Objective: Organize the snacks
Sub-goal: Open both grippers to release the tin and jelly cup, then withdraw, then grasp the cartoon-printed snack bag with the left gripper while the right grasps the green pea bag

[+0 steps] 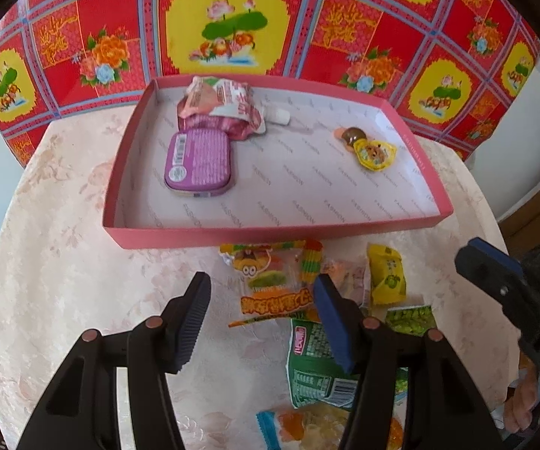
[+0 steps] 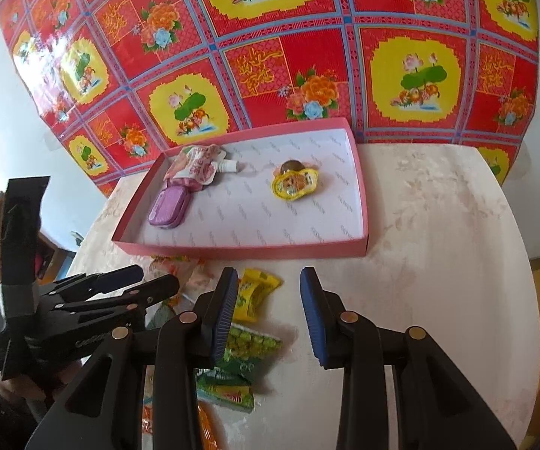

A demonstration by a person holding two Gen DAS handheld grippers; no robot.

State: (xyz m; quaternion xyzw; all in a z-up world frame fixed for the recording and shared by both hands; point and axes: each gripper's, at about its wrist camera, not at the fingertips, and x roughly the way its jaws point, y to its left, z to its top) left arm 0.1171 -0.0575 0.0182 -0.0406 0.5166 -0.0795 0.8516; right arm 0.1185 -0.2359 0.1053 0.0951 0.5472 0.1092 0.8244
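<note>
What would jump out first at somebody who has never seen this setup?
Probably the loud red and yellow flowered cloth hanging behind the table. Next, the shallow pink box on the pale tabletop, holding a purple tin, a crumpled pink pouch and a small yellow jelly cup. Nearest the cameras, a heap of bright wrappers lies in front of the box, with both sets of black, blue-padded jaws open and empty above it.

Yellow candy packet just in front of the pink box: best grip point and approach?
Grip the yellow candy packet across its narrow puffed middle, coming from above. It lies flat on the table, beside the right gripper, whose jaws are open and empty; its crimped ends look too thin.
</note>
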